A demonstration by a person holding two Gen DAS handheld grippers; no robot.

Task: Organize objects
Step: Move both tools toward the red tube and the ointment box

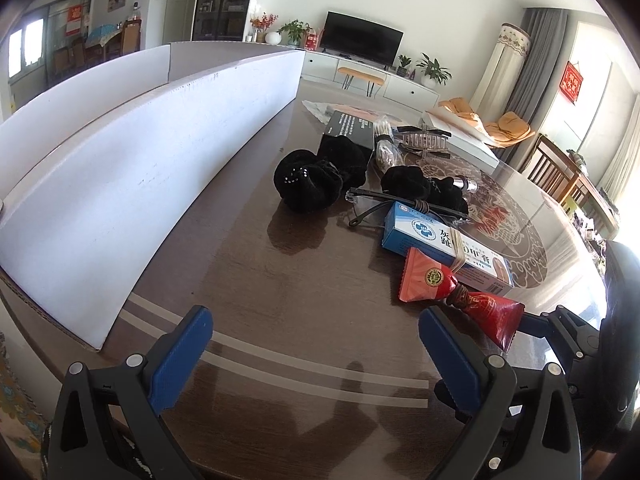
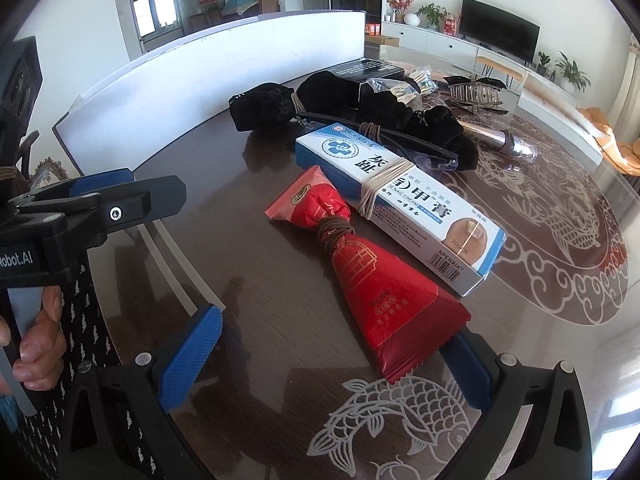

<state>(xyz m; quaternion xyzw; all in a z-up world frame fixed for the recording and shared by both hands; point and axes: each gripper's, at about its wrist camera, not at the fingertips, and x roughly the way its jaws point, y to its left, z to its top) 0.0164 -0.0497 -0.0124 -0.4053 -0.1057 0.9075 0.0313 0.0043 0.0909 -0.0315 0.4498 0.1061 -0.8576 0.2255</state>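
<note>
Red packet (image 2: 360,276) lies between the right gripper's (image 2: 334,354) spread fingers (image 2: 192,354).

Beyond the dark table's far edge (image 1: 248,280), a television (image 1: 362,38) stands on a white cabinet (image 1: 360,70); potted plants (image 1: 434,70), grey curtains (image 1: 532,76), perhaps orange cushions (image 1: 508,124).

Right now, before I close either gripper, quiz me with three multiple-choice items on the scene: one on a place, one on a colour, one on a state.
1. Where is the white cardboard box?
A. the table's left side
B. on the floor
C. the table's right side

2. What colour is the packet cinched with cord?
A. green
B. red
C. yellow

3. How is the right gripper?
A. shut on the packet
B. shut, empty
C. open

Answers: 1 A, it lines the left edge in the left wrist view. 2 B, its wrapper is red. 3 C, blue fingers stand apart around the packet's end.
</note>
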